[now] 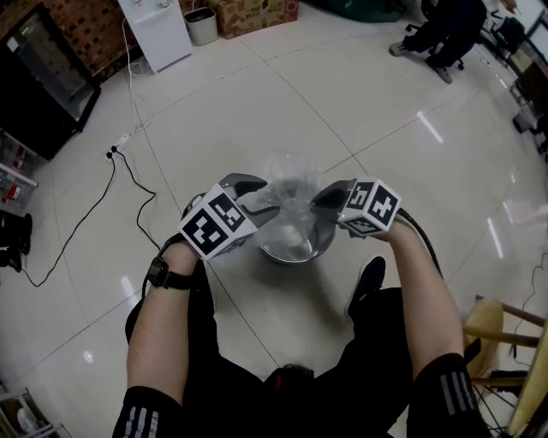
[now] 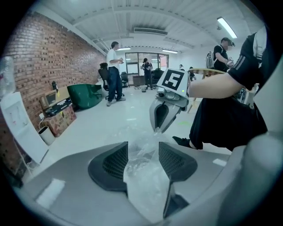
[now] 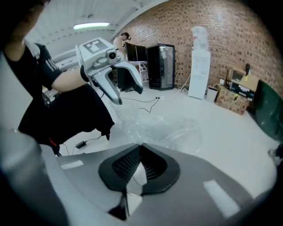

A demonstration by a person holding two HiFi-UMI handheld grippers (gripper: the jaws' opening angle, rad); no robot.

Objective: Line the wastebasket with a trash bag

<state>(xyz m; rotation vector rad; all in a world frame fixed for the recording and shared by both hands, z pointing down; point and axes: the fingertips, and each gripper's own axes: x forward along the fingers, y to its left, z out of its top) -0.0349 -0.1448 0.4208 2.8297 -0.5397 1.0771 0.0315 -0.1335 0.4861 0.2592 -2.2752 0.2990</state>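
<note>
The trash bag [image 1: 291, 184] hangs between the left claw [image 1: 257, 204] and right claw [image 1: 330, 198] — directly above the wastebasket [image 1: 295, 252].

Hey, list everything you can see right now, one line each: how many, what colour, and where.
Clear plastic trash bag: one, transparent, held between both grippers above the wastebasket.
Round metal wastebasket: one, silver, on the floor in front of the person.
Tall water dispenser: one, white, far left by the wall.
Cardboard box: one, brown, far wall.
Black cabinet: one, black, upper left.
Wooden chair: one, tan, right edge.
Wristwatch: one, black, left wrist.
Left gripper: one, grey, shut on the bag.
Right gripper: one, grey, shut on the bag.
</note>
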